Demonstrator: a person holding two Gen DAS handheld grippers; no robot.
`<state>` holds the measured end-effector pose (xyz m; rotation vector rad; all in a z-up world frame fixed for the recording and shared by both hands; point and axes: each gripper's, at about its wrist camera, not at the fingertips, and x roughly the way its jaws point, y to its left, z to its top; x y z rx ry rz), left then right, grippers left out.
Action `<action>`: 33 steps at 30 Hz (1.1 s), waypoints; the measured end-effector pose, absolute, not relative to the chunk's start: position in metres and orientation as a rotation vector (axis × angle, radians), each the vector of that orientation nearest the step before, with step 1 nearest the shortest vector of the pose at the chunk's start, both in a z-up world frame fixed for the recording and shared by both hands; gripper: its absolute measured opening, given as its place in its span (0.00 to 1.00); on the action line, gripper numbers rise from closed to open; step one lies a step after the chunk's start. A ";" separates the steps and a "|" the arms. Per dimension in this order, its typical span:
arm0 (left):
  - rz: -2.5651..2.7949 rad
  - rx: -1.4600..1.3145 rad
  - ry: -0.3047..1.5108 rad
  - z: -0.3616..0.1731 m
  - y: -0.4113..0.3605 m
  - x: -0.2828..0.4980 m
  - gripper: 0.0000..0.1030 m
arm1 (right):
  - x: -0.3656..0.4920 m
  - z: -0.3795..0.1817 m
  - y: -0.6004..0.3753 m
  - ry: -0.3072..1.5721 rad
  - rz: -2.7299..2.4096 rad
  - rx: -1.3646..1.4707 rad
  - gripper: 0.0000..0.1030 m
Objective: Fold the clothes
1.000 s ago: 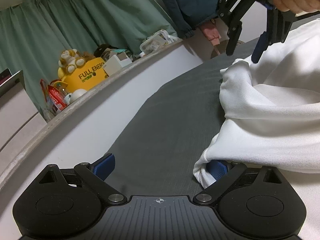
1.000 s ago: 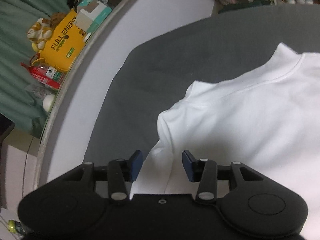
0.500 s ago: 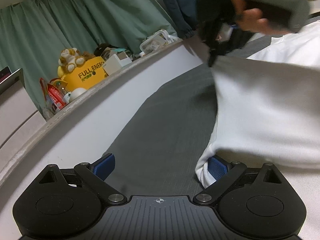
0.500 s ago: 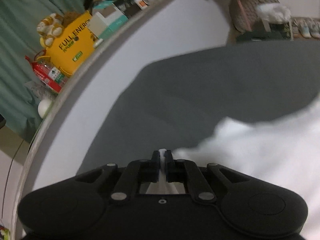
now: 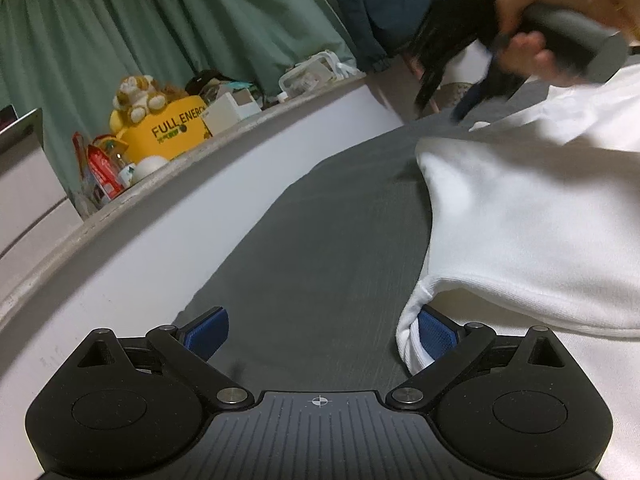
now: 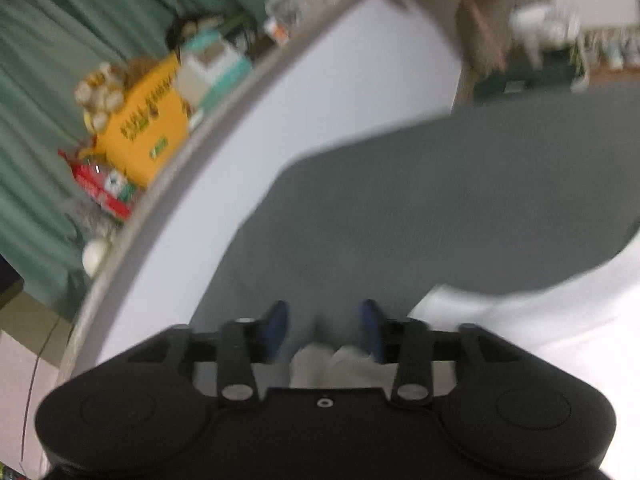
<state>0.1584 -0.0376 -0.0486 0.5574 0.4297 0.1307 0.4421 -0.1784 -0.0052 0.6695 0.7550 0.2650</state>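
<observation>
Left wrist view shows the white garment (image 5: pixel 520 216) lying on the dark grey mat (image 5: pixel 320 256), filling the mat's right-hand part and running away from the lens toward the far end, where a folded flap with a rounded corner overlaps the rest. Its near hem corner bunches up right against the right-hand blue pad of the left hand-held gripper (image 5: pixel 320 334), whose fingers are spread wide; the left-hand pad sits over bare mat, well clear of the cloth, so nothing is pinched between them. From this gripper the cloth lies to the right and ahead, its long axis roughly along the mat's long edge. At the garment's far end the right hand-held gripper (image 5: pixel 468 100) hangs over the cloth, blurred, a hand (image 5: pixel 532 36) wrapped on its handle. In the right wrist view (also smeared by motion) the right hand-held gripper (image 6: pixel 324 316) has its blue pads parted with mat showing between them; a pale scrap of cloth sits low behind them near the body, but whether it is caught I cannot tell, and the garment (image 6: pixel 540 320) spreads to the right. Judging by this, the left gripper is nearer the hem and would need to shift rightward to straddle that corner. Beyond the mat's left edge runs a pale worktop rim (image 5: pixel 168 184) with a yellow box (image 5: pixel 172 132).
</observation>
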 end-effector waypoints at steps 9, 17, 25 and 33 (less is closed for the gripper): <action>0.141 0.575 0.423 -0.050 -0.041 0.158 0.96 | 0.433 0.003 -0.203 0.817 0.129 0.359 0.44; 0.143 0.572 0.418 -0.051 -0.042 0.157 0.96 | 0.466 -0.016 -0.130 0.910 0.211 0.034 0.39; 0.146 0.576 0.414 -0.051 -0.042 0.157 0.96 | 0.466 -0.006 -0.134 0.742 0.165 0.086 0.07; 0.142 0.561 0.422 -0.052 -0.041 0.158 0.96 | 0.472 -0.022 -0.137 0.799 0.110 0.153 0.27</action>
